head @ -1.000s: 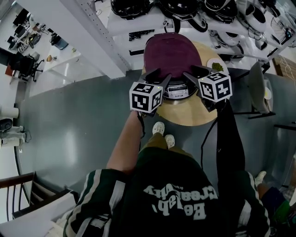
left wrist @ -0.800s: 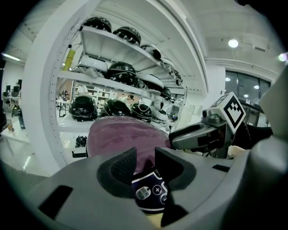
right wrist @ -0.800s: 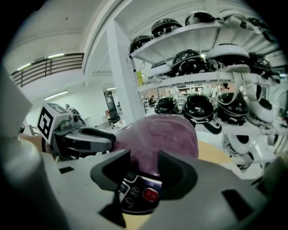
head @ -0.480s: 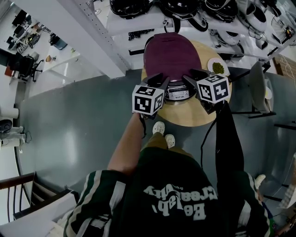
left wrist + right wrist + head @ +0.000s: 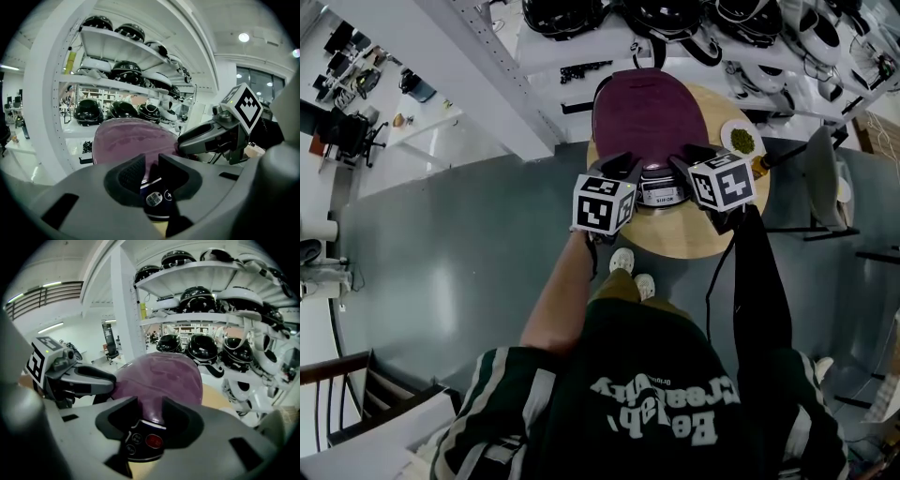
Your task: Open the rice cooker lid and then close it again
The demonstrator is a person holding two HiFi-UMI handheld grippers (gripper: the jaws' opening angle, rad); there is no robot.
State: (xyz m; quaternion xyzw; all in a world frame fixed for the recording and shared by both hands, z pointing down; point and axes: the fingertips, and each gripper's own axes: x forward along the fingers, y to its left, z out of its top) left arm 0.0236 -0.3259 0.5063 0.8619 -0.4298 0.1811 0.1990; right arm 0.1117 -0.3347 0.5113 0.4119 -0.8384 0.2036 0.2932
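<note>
A rice cooker with a purple lid stands on a round wooden table; its dark control panel faces me. The lid looks down over the body. My left gripper is at the panel's left front corner. Its jaws are closing to a narrow gap, with the lid's front edge seen in that gap. My right gripper is at the right front corner, jaws also closing, wider apart. The panel's red button shows just below them. I see no pad pressing on anything.
A small plate of green stuff and a bottle sit on the table's right side. White shelves with dark helmets stand right behind the cooker. A grey chair is at the right. My feet are at the table's near edge.
Both grippers have drawn slightly inward toward the cooker's front. The left jaws have narrowed markedly, the right jaws a little.
</note>
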